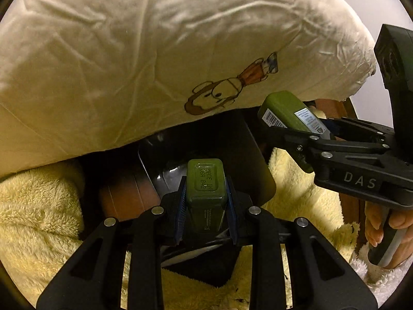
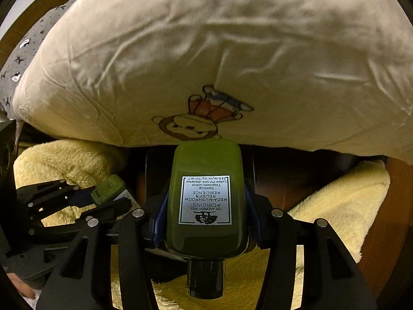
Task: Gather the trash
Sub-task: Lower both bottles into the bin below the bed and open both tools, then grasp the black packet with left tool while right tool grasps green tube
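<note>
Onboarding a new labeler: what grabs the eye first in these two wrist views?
Each gripper is shut on a green bottle: the left gripper on the small green bottle, the right gripper on the large green bottle, its white Origins label reading upside down and its dark cap toward the camera. Above both looms a cream pillow printed with a cartoon bear. Yellow fleece spreads below, around a dark bin.

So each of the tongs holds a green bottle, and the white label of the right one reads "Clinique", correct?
Not quite. Both tongs do hold green bottles, but the right wrist view shows the white rectangular label on the right green plastic bottle reading "Origins", printed upside down. The left tongs grip a smaller green bottle; the right tongs grip theirs.
</note>
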Action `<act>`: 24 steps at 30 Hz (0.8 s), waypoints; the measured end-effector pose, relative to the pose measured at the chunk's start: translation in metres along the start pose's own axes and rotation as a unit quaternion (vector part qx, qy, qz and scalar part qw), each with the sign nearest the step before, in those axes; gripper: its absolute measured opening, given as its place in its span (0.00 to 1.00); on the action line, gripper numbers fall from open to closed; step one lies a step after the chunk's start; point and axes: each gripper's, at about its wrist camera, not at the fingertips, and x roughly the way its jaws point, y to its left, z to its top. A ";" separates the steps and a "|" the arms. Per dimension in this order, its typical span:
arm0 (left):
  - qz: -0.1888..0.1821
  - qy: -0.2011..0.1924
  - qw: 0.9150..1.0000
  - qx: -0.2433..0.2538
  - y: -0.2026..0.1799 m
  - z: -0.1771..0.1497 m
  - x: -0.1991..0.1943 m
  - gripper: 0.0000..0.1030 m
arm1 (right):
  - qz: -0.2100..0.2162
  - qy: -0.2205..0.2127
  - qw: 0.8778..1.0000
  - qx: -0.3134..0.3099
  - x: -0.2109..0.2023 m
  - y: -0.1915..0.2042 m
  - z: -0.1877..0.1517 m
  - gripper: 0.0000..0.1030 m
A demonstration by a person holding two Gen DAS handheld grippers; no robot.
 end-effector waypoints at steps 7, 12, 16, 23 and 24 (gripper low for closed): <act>0.029 -0.017 0.999 0.003 -0.005 0.003 -0.007 0.46 | -0.006 -0.021 1.000 0.019 -0.012 -0.012 0.005 0.70; 0.046 -0.047 0.998 -0.001 -0.002 0.008 -0.026 0.51 | -0.013 -0.050 0.998 0.024 -0.036 -0.018 0.016 0.70; 0.053 -0.077 0.996 -0.002 0.013 0.009 -0.053 0.53 | -0.013 -0.080 0.997 0.021 -0.058 -0.016 0.026 0.70; 0.073 -0.154 0.985 -0.006 0.024 0.028 -0.109 0.59 | -0.017 -0.159 0.987 -0.015 -0.098 0.008 0.051 0.70; 0.078 -0.162 0.984 -0.007 0.026 0.032 -0.113 0.60 | -0.018 -0.168 0.985 -0.020 -0.102 0.012 0.057 0.70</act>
